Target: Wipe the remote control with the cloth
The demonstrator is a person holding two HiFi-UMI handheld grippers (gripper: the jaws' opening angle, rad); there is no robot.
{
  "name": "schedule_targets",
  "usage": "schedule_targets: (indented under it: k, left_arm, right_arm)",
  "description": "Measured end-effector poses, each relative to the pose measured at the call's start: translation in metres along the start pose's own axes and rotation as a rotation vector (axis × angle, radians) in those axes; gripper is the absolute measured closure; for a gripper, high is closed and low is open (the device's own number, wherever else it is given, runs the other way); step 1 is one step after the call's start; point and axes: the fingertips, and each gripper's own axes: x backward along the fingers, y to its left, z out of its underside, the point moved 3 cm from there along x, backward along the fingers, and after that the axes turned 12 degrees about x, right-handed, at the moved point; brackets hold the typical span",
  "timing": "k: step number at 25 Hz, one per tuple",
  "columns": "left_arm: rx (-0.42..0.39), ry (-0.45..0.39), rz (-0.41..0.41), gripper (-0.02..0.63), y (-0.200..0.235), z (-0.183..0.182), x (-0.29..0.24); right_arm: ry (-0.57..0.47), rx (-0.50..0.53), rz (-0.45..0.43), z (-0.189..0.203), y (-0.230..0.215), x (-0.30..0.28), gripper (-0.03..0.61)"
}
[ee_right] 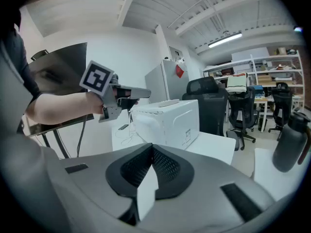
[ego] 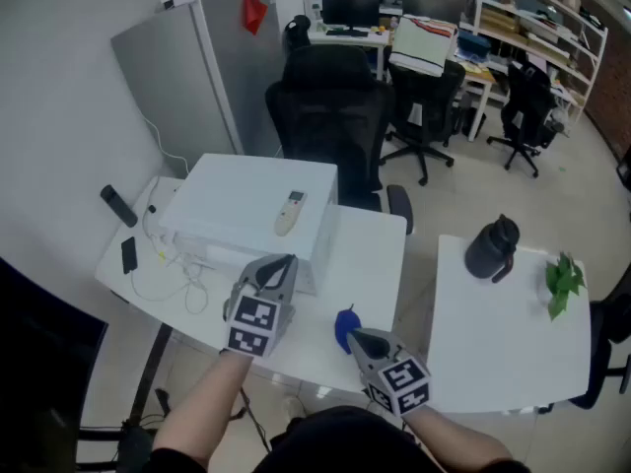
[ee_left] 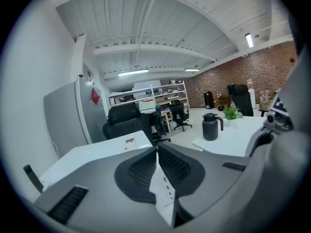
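Note:
A light-coloured remote control (ego: 289,212) lies on top of a white box-shaped appliance (ego: 237,205) on the white table (ego: 370,254). A blue cloth (ego: 344,323) lies on the table near its front edge. My left gripper (ego: 279,262) is shut and empty, held in front of the appliance and short of the remote (ee_left: 129,141). My right gripper (ego: 358,337) is shut and empty too, with its tip right beside the cloth. In the left gripper view the jaws (ee_left: 156,147) meet, and in the right gripper view they (ee_right: 151,147) meet as well. The cloth is hidden in both gripper views.
A black device (ego: 117,205), a phone (ego: 129,254) and white cables (ego: 177,269) lie at the table's left end. A second white table (ego: 493,353) at the right carries a black jug (ego: 491,247) and a green plant (ego: 562,280). Office chairs (ego: 330,116) stand behind.

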Motion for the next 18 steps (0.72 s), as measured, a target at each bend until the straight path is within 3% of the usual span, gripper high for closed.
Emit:
schedule_targets:
  k: [3, 5, 11, 18]
  left_arm:
    - [0.043, 0.031, -0.062, 0.448, 0.026, -0.005, -0.027]
    - [0.052, 0.062, -0.102, 0.389, 0.043, -0.005, -0.045]
    - [0.095, 0.183, -0.167, 0.354, 0.079, 0.011, -0.098]
    - [0.137, 0.298, -0.154, 0.353, 0.081, 0.023, -0.124]
  right_arm:
    - [0.01, -0.003, -0.003, 0.006, -0.003, 0.006, 0.568]
    - [0.017, -0.006, -0.002, 0.01, -0.005, 0.01, 0.568]
    - [0.021, -0.026, 0.014, 0.014, -0.014, 0.015, 0.568]
    - [0.032, -0.042, 0.035, 0.022, -0.029, 0.02, 0.568]
